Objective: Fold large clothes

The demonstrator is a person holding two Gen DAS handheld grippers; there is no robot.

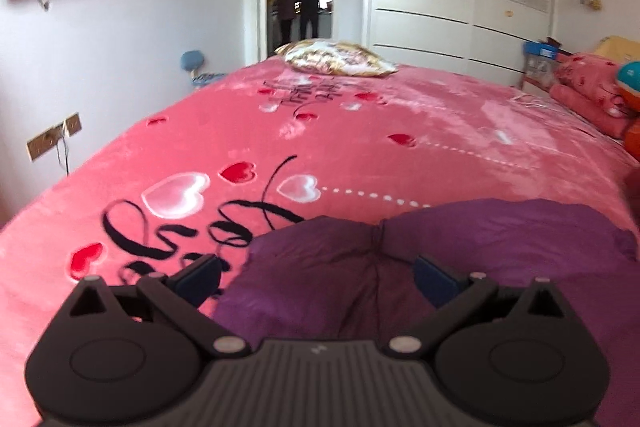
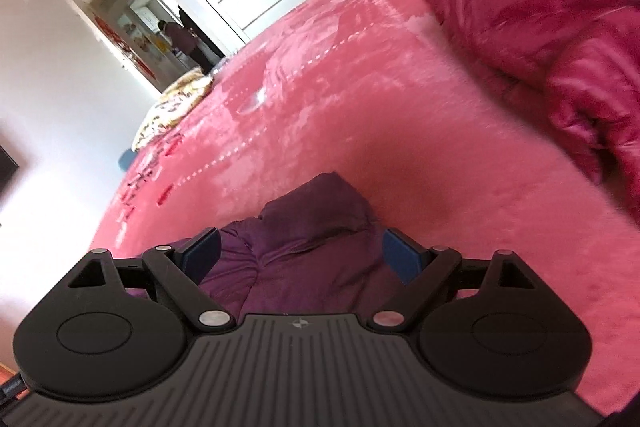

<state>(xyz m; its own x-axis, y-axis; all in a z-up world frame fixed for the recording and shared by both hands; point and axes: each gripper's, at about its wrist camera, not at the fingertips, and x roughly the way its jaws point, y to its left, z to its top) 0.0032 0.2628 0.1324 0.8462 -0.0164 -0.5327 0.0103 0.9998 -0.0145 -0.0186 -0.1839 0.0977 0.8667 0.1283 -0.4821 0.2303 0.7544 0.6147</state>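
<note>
The purple garment (image 1: 440, 267) lies bunched at the near edge of the bed (image 1: 360, 139). Both jaws stand spread, grasping nothing: left hand-held gripper (image 1: 318, 277), right hand-held gripper (image 2: 300, 253). Pinch separate edges, then pull flat before folding. Count: one purple garment, one red jacket (image 2: 560, 27) far right, two grippers.

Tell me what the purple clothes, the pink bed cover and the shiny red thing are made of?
The purple garment looks like soft matte cloth, maybe padded: it puffs and creases without shine. The pink bed cover seems plush fleece, with a fuzzy nap and pale brushed patches. The red jacket looks like glossy, nylon-like quilted fabric, with bright highlights on its puffy sections.
</note>
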